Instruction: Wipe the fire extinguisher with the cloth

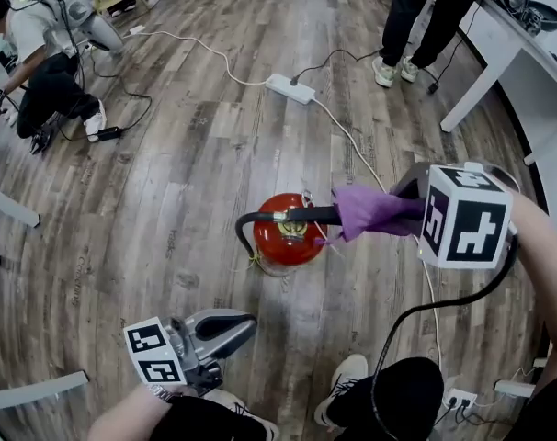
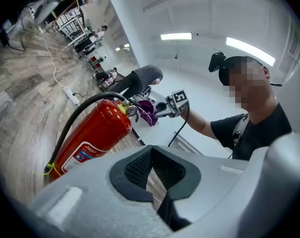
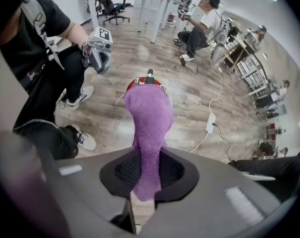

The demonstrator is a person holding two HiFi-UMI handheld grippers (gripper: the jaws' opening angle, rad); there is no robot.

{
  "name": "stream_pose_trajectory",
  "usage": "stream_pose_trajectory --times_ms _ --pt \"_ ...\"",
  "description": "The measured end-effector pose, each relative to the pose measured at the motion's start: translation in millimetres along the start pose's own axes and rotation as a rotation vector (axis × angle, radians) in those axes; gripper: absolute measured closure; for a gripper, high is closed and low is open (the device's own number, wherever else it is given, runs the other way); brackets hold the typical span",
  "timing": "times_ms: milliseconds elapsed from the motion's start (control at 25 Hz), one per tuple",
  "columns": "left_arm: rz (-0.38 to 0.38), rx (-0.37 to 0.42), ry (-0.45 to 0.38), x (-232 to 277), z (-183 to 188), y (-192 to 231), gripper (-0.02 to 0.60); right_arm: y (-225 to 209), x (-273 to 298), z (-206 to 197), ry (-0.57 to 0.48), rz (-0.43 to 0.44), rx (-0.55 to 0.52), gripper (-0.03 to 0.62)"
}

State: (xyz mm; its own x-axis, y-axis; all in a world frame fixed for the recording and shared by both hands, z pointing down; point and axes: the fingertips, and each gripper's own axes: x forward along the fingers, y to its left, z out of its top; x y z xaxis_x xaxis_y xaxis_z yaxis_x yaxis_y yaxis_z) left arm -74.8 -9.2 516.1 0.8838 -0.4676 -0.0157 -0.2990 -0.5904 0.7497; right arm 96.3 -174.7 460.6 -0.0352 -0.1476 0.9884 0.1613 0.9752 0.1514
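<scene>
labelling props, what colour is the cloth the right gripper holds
Purple: the fuzzy purple cloth clamped in the right gripper shows best in the right gripper view.

The cloth (image 1: 370, 211) is purple, the fire extinguisher (image 1: 288, 242) red, its hose (image 1: 238, 232) black

Occlusion / legibility notes
Below the right gripper (image 3: 149, 175), the fire extinguisher (image 3: 149, 76) is mostly covered by the hanging cloth (image 3: 149, 118); only its valve and a red sliver are seen. Ahead of the left gripper (image 2: 152, 172), the label (image 2: 83, 152) print is too small to be read and the extinguisher's base is hidden by the claw body.
</scene>
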Motion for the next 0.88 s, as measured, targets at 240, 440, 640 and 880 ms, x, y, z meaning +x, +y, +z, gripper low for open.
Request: stream_pose_trajectory --times_ms 240,440,640,880 --pt "0.158 -0.117 -0.024 -27.6 19.6 -45.8 0.584 25.2 -29.6 -14.9 -0.308 0.172 0.240 0.533" --pt "0.233 -0.182 -0.034 -34.4 71.3 -132.3 0.584 46.5 -112.8 13.4 -0.704 0.343 0.570 0.533" --pt "0.242 -0.194 -0.018 -38.5 136.4 -226.1 0.584 68.7 -202.0 34.8 -0.892 0.399 0.820 0.533" --pt "0.232 -0.119 0.043 -37.9 210.5 -318.8 0.584 105.6 -315.2 47.1 -1.066 0.431 1.184 0.533"
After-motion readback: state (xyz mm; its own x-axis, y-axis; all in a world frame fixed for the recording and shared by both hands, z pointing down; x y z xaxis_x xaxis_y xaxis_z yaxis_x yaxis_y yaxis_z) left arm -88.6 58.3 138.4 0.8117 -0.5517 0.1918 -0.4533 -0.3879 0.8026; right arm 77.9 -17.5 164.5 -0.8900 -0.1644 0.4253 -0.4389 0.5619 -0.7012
